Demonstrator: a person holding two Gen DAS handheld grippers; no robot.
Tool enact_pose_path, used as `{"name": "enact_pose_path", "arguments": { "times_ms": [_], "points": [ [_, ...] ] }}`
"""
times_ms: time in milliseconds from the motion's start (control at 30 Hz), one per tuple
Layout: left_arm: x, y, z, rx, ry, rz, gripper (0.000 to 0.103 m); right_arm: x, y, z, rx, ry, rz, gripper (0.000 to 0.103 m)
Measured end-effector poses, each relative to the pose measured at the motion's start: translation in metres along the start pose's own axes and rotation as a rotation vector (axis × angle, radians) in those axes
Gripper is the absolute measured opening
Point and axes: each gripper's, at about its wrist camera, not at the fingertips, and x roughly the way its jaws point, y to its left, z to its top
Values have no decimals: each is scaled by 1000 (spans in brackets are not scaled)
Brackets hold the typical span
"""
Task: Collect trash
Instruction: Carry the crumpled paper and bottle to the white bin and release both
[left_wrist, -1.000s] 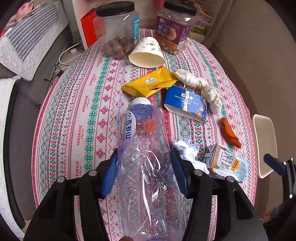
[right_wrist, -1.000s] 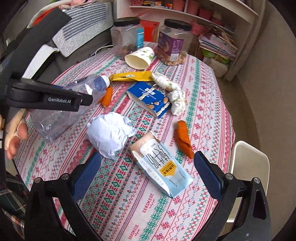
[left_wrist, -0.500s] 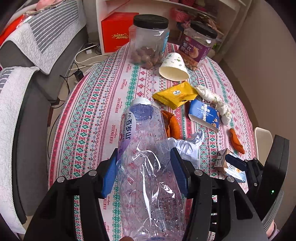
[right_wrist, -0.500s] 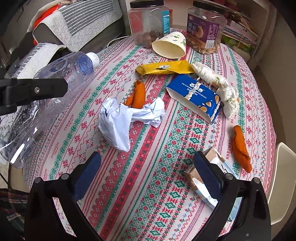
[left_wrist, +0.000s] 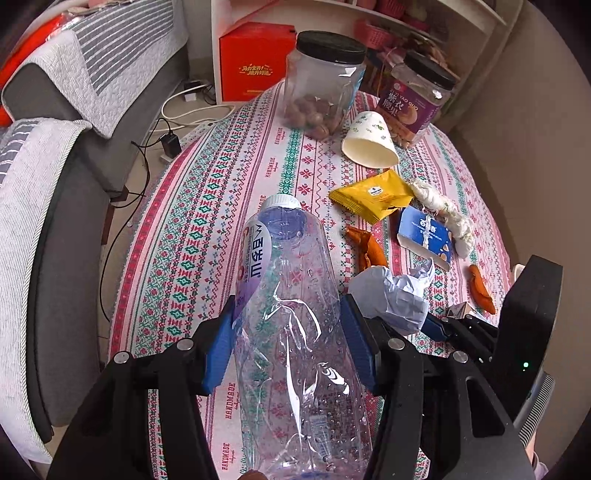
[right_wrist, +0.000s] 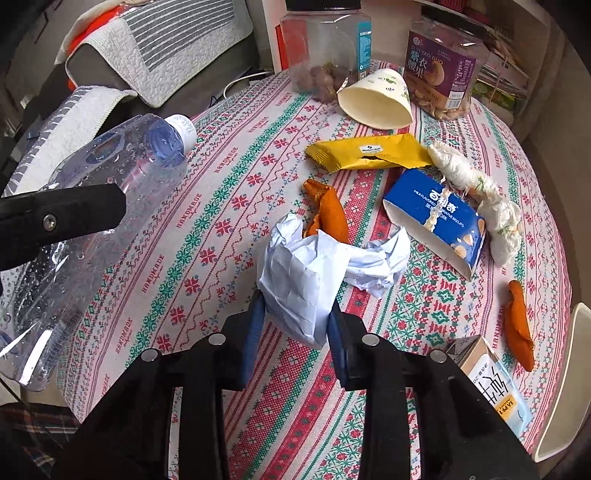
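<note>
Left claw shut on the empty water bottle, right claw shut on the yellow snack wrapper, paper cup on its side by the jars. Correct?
Not quite. In the right wrist view the right claw is shut on the crumpled white paper; the yellow snack wrapper lies untouched on the tablecloth. The rest holds: left claw shut on the empty water bottle, paper cup on its side by the jars.

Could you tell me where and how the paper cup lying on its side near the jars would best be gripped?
The paper cup lies tipped over, its open mouth facing the near table edge and its base toward the jars. Probably best to come from the near side and pinch the rim, one finger inside the mouth and one outside on the upper wall; the thin wall suits a narrow pinch, and the jars crowd the far end.
</note>
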Motion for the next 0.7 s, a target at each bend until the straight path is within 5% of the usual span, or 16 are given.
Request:
{"name": "enact_pose_path", "arguments": {
  "times_ms": [700],
  "points": [
    [-28,-54,-5,59,-202,-23,55,-94,-75,-3,100,-292,-228,31]
  ]
}}
